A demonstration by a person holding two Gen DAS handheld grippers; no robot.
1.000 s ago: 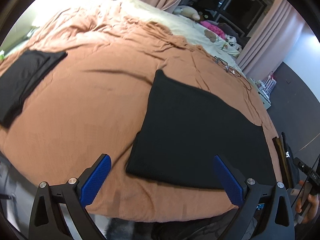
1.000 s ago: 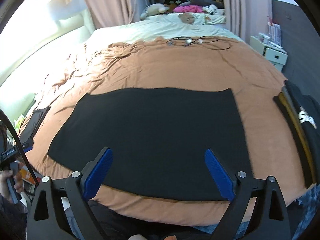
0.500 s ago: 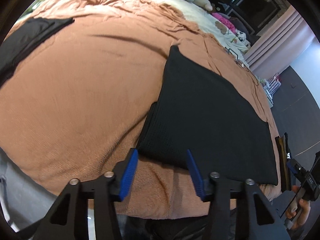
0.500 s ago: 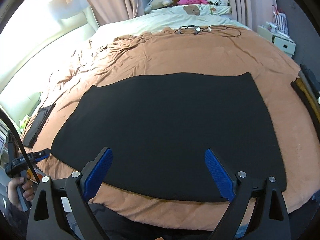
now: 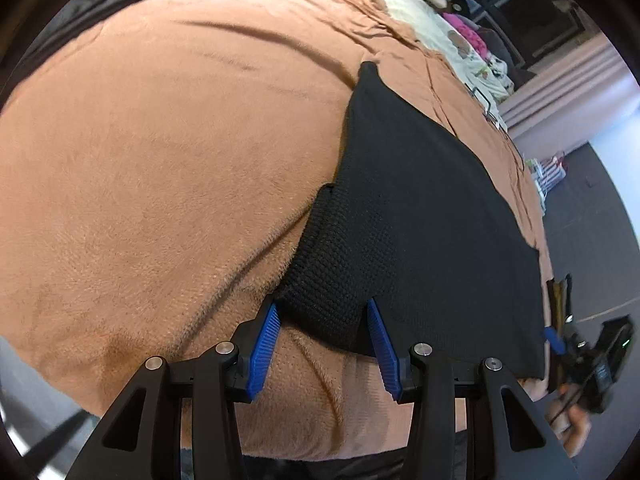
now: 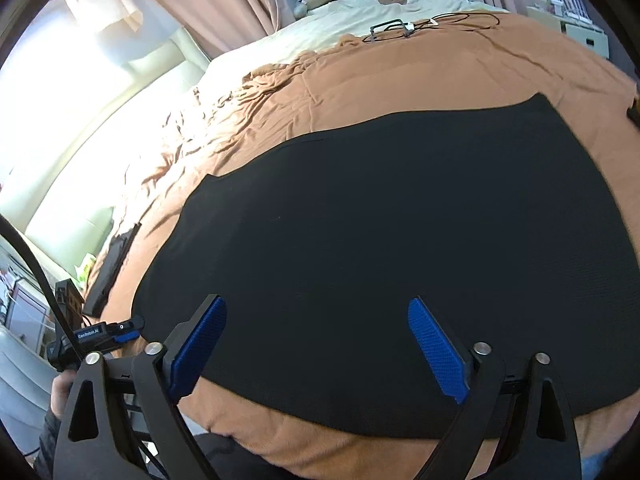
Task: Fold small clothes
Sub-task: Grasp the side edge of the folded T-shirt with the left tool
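With the left gripper (image 5: 322, 314) clamped on the black garment (image 5: 420, 216) and the right gripper (image 6: 316, 322) closing, uneven lifting may skew the fold.

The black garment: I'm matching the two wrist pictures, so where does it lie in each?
Left wrist view: black garment fills the centre-right, its near-left corner between the left tongs.
Right wrist view: it spans the middle, behind the right tongs.
Shared landmark: brown blanket beneath it.
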